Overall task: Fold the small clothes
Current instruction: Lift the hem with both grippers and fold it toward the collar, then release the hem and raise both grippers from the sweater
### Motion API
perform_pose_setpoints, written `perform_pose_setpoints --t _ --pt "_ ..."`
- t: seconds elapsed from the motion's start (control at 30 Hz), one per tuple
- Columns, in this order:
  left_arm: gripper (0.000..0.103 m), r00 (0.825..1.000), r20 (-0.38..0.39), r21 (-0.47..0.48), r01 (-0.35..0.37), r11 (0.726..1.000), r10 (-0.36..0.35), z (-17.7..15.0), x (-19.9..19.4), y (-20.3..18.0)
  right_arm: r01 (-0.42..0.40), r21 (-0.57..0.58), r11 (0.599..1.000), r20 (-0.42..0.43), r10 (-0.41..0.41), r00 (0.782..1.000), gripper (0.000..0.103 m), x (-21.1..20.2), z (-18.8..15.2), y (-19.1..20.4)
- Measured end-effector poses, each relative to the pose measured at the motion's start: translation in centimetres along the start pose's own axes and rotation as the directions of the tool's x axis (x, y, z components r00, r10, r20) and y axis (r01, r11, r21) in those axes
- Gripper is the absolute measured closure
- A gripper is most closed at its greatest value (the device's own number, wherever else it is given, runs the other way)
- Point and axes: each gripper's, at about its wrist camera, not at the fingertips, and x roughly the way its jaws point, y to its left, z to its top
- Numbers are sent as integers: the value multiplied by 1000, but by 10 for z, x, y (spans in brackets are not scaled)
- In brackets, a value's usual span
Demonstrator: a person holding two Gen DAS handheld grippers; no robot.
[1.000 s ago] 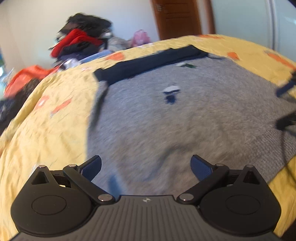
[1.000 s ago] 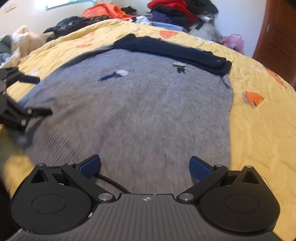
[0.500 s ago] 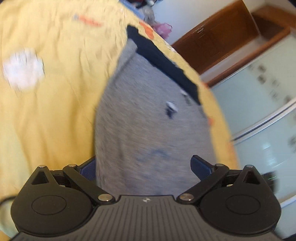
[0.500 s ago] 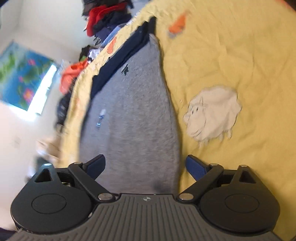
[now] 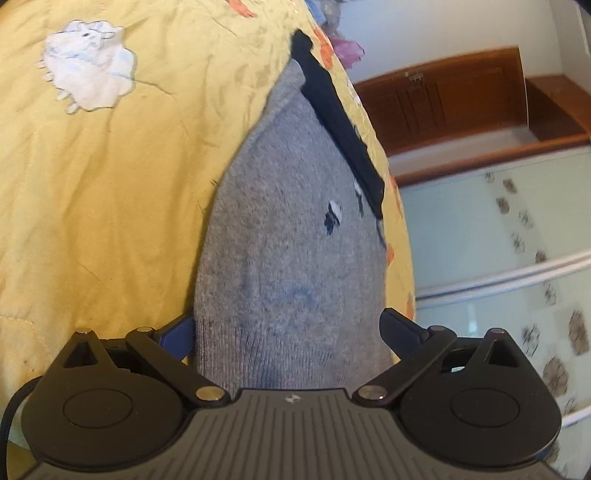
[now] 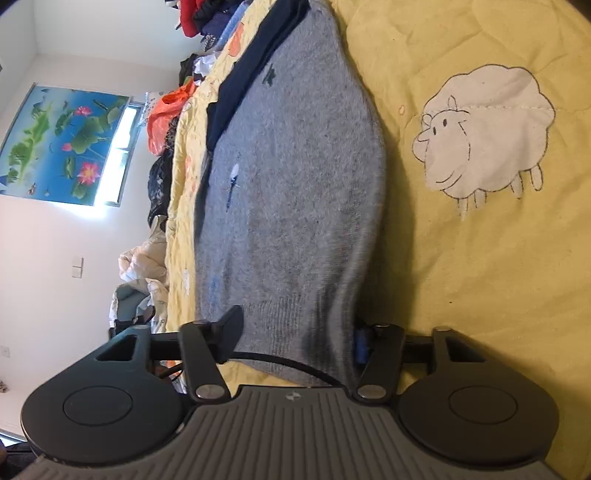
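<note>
A grey knit sweater (image 5: 291, 258) with a dark navy band (image 5: 340, 125) at its far end lies flat on a yellow bedspread (image 5: 103, 192). My left gripper (image 5: 286, 332) is open, turned on its side, with the ribbed hem between its fingers. In the right wrist view the same sweater (image 6: 295, 192) runs away from my right gripper (image 6: 295, 336), which is partly closed around the ribbed hem corner, its fingers close to the cloth on both sides.
The bedspread has white sheep patches (image 6: 484, 129) (image 5: 88, 70). A pile of clothes (image 6: 199, 22) and an orange bag (image 6: 166, 114) lie at the bed's far edge. A wooden door (image 5: 443, 99) and a glass wardrobe (image 5: 509, 251) stand beyond the bed.
Both grippers have rolled onto their sides and dropped to the sweater's hem. The right gripper's fingers have narrowed around the hem; the left stays wide.
</note>
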Motion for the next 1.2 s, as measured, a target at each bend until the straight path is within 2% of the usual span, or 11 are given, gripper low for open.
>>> perform_pose_setpoints --t 0.1,0.17,0.2,0.23,0.4,0.67,0.77,0.87,1.0,1.07,1.2 --pt "4 999 -41 52 0 999 2 -5 4 -5 19 23 1000 -2 -19 1000 75 1 2 -6" --pt "48 997 -66 86 -32 996 37 -8 9 -7 48 22 999 5 -48 999 86 3 1 -8" --pt "90 992 -88 103 -81 991 90 -9 14 -7 52 8 999 13 -52 999 86 3 -1 -9" --pt "97 984 -100 115 -138 984 150 -9 20 -5 53 -5 999 22 -53 998 86 3 -3 -7" --pt "98 976 -85 163 -184 969 200 -9 8 -7 45 -110 993 60 -39 997 89 -15 -9 18" --pt "98 966 -108 206 -209 956 235 -2 1 -5 206 -153 966 30 -204 979 90 -26 -8 3" --pt "97 969 -103 210 -201 957 226 5 -13 -5 172 -147 974 4 -173 985 81 -27 -7 -1" --pt "91 972 -46 224 -217 950 232 27 -34 -12 163 -145 976 44 -158 986 44 -47 7 2" --pt "12 940 168 260 -332 907 296 74 -33 -34 207 -229 951 235 -152 960 33 -59 61 28" --pt "10 898 305 297 -407 864 318 97 -12 -47 260 -292 921 307 -167 937 33 -44 98 39" --pt "11 902 309 306 -393 867 300 143 54 -56 350 -332 876 388 -211 897 38 10 171 47"
